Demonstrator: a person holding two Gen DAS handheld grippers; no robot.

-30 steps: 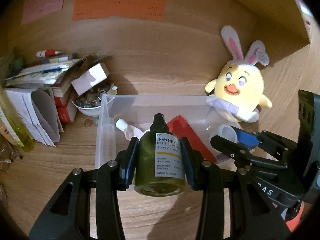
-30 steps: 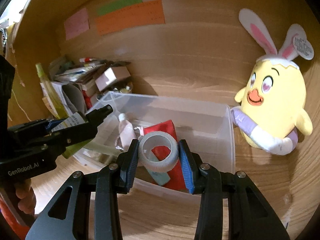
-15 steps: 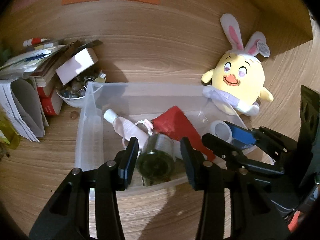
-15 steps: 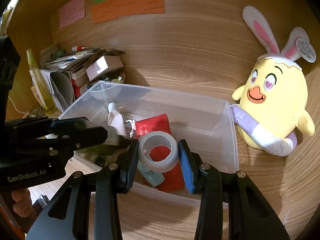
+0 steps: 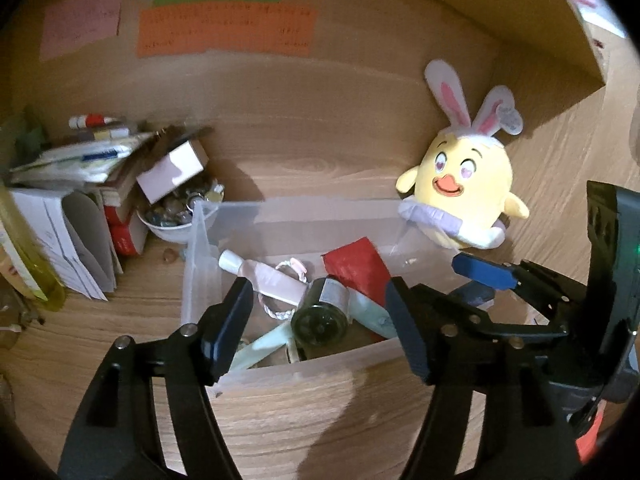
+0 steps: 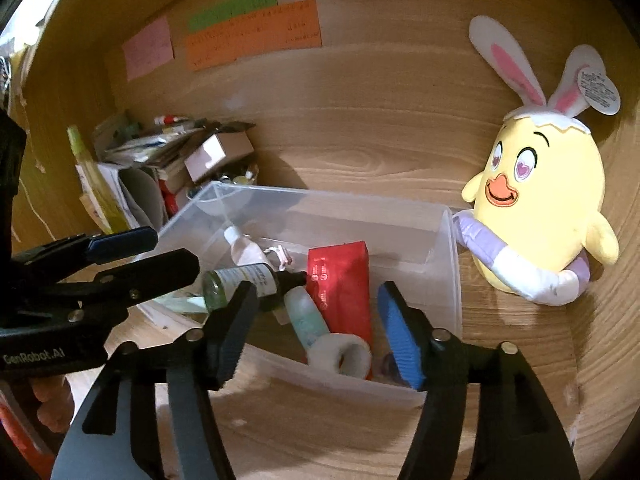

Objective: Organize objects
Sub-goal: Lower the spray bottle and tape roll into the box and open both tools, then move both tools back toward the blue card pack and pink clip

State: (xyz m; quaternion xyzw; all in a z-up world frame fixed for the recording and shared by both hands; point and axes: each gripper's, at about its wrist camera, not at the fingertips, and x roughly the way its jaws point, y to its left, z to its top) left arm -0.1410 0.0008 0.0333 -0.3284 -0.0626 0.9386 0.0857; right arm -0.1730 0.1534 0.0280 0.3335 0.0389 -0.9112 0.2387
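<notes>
Both claws now spread and empty above the clear plastic bin (image 5: 280, 216) at frame centre — a second ago the left claw (image 5: 320, 320) pinched the green pump bottle (image 5: 320, 316) and the right claw (image 6: 316, 328) pinched the white tape roll (image 6: 340, 354). The bottle now lies on its side in the bin among the red packet (image 6: 340, 276) and pink tube (image 5: 272, 276); the tape roll rests against the near wall, lower centre of the right view. Two items look stowed — the bench clutter at left (image 5: 100, 184) and plush chick (image 6: 540, 208) remain outside.
</notes>
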